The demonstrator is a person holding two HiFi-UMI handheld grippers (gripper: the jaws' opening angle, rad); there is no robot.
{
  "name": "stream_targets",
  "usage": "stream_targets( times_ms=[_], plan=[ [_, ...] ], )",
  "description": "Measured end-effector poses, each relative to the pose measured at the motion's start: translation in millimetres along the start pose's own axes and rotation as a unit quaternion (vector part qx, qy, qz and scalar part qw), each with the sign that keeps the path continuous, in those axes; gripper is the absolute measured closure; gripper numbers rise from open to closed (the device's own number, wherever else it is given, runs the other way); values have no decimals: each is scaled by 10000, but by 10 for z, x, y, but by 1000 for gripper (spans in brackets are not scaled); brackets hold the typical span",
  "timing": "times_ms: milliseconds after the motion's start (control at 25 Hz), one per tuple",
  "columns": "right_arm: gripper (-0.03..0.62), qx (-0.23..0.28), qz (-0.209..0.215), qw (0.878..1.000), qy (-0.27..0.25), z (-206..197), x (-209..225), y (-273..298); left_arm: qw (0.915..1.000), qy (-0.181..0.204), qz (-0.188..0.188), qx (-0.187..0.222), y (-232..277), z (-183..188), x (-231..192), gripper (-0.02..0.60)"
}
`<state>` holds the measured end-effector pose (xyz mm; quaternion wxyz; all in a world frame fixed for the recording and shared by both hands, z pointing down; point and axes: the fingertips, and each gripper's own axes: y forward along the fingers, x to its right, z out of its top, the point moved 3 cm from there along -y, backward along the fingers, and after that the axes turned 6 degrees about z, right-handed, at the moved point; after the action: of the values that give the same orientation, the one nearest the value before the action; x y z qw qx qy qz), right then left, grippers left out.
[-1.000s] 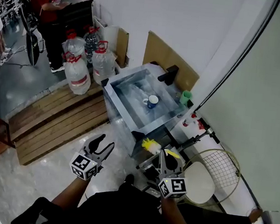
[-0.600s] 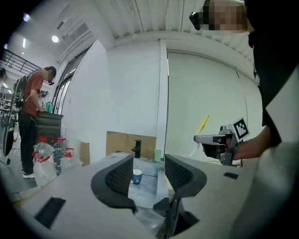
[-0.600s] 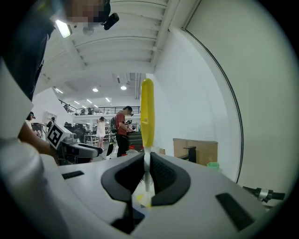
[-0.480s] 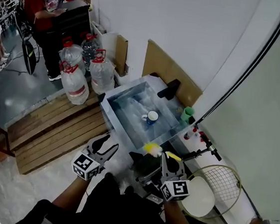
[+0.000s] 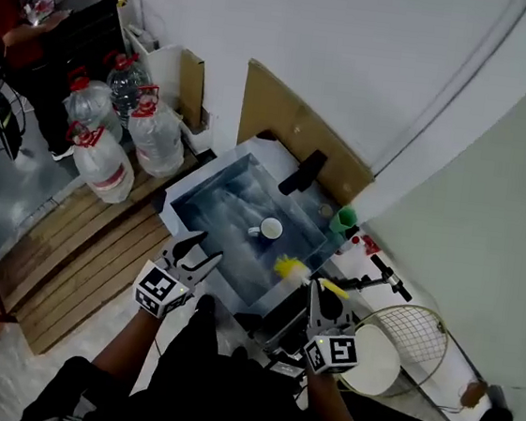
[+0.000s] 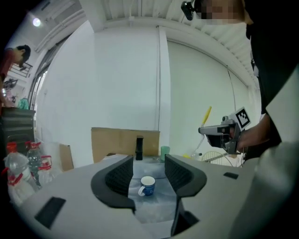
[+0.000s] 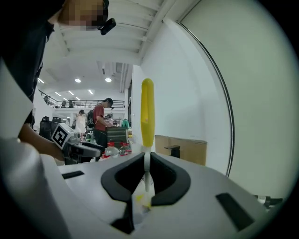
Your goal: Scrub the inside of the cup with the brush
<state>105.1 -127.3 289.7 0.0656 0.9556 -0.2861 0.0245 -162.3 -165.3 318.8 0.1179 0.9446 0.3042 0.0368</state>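
Reaching forward with both arms, left forearm (image 5: 129, 355) angled outward, right forearm (image 5: 332, 416) nearly straight ahead. Holding left gripper (image 5: 197, 249) out front at left, about level, jaws spread wide apart. Holding right gripper (image 5: 317, 301) a little nearer body, at right, jaws pinched together on thin white stem of brush (image 7: 147, 109), yellow handle rising above jaws in right gripper view.
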Motion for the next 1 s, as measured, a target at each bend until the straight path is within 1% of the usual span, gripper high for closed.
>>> stream_targets(
  times_ms=[40, 200, 360, 440, 520, 640, 760, 1000],
  plan=[
    [553, -15, -106, 9999, -6, 3, 33, 71, 9998, 70, -142, -91, 120, -35, -70, 371],
    [553, -77, -593, 9982, 54, -47, 182, 346, 9963, 81, -738, -443, 635, -232, -345, 371],
    [553, -173, -946, 9953, 93, -93, 273, 601, 9881, 365, -1285, -759, 1158, -429, -524, 371],
    [553, -229, -1059, 9941, 95, -128, 331, 739, 9814, 542, -1581, -940, 1427, -548, -569, 371],
    [553, -271, -1173, 9927, 102, -163, 377, 846, 9726, 706, -1900, -1135, 1649, -685, -566, 373],
    [553, -264, -1378, 9900, 121, -194, 411, 953, 9595, 781, -2342, -1360, 1877, -891, -529, 371],
    [553, -233, -1498, 9883, 160, -228, 439, 1060, 9499, 834, -2606, -1512, 2053, -1062, -491, 371],
    [553, -317, -1357, 9902, 37, -431, 418, 1218, 9345, 1107, -2778, -1929, 2233, -1506, -364, 371]
  ],
)
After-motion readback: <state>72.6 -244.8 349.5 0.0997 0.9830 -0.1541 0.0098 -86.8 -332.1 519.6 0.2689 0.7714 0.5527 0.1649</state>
